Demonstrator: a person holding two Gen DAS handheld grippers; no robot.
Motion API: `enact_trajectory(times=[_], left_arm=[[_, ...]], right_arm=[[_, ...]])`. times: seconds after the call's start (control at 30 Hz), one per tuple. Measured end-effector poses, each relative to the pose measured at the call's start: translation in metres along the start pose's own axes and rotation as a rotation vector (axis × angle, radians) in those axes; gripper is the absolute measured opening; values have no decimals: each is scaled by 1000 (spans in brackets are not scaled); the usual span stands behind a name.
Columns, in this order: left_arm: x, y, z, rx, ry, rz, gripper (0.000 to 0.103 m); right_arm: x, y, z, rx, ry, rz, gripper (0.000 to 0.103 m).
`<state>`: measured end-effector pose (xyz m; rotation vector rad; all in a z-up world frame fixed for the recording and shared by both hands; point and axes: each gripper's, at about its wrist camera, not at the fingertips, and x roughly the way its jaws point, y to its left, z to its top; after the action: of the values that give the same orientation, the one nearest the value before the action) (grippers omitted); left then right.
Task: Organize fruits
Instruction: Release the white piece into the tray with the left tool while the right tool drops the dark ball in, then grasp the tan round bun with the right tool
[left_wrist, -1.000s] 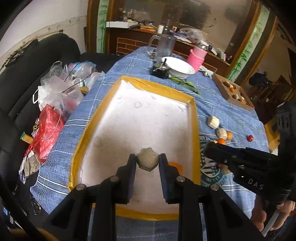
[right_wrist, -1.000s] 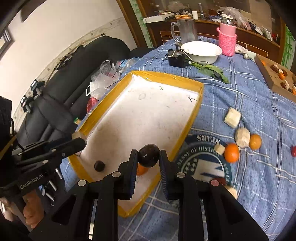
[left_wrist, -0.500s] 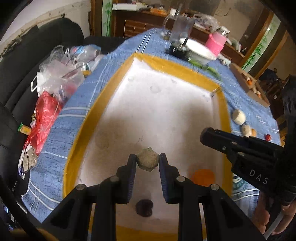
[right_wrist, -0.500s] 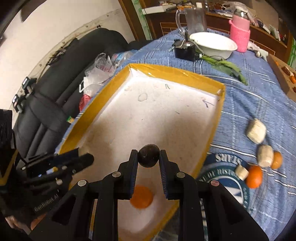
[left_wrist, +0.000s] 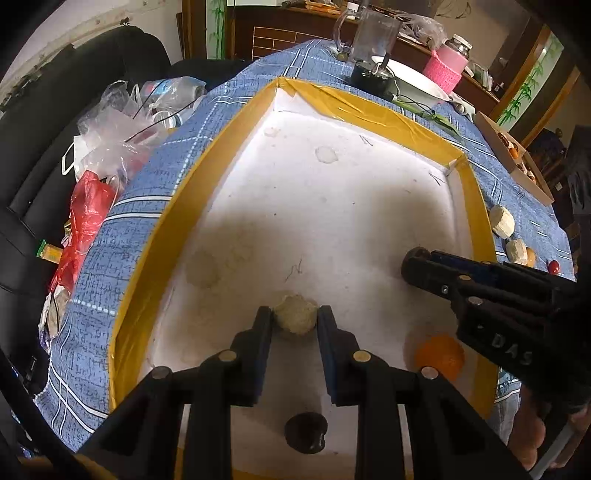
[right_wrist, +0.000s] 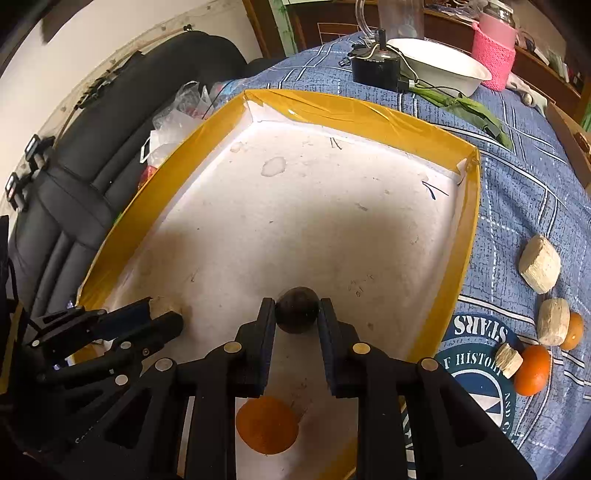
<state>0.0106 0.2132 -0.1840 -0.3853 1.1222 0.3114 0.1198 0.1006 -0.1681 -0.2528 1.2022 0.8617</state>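
A white foam tray with a yellow taped rim (left_wrist: 369, 107) (right_wrist: 351, 107) lies on the blue cloth. My left gripper (left_wrist: 295, 317) points steeply down at the tray floor. Its jaws are opening, though the pads still touch a pale beige lump (left_wrist: 295, 314) resting low on the foam. My right gripper (right_wrist: 297, 314) likewise holds a dark round fruit (right_wrist: 297, 310) just above the floor, with its jaws opening. Each gripper shows in the other's view: the right gripper (left_wrist: 417, 258) and the left gripper (right_wrist: 162, 314). An orange (left_wrist: 439, 356) (right_wrist: 266, 424) and another dark fruit (left_wrist: 306, 432) lie in the tray.
To the right of the tray, on the cloth, lie pale lumps (right_wrist: 539, 264), an orange (right_wrist: 532, 369) and a small red fruit (left_wrist: 553, 266). Behind the tray stand a white bowl (right_wrist: 443, 66), a pink jar (right_wrist: 493, 48) and a black device (right_wrist: 375, 68). Plastic bags (left_wrist: 110, 147) and a black sofa lie left.
Both grippers have sunk toward the tray floor with their fruits and come further in over the tray. Their jaws stand slightly wider than before.
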Motion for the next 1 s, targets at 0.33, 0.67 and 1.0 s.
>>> enact_trajectory(times=[0.33,0.67,1.0], left_arm=[[-47,-12,-16,2,-128,-28,60],[-68,-73,-44,127,-119,-126,64],[-74,-107,-65,190,-94,-138,64]], right_arm=[[-75,-24,-19,82,-111,114,49],[-121,-86,-86,208,-144,32,52],[-125,-118,-135,294,-116,-3,52]])
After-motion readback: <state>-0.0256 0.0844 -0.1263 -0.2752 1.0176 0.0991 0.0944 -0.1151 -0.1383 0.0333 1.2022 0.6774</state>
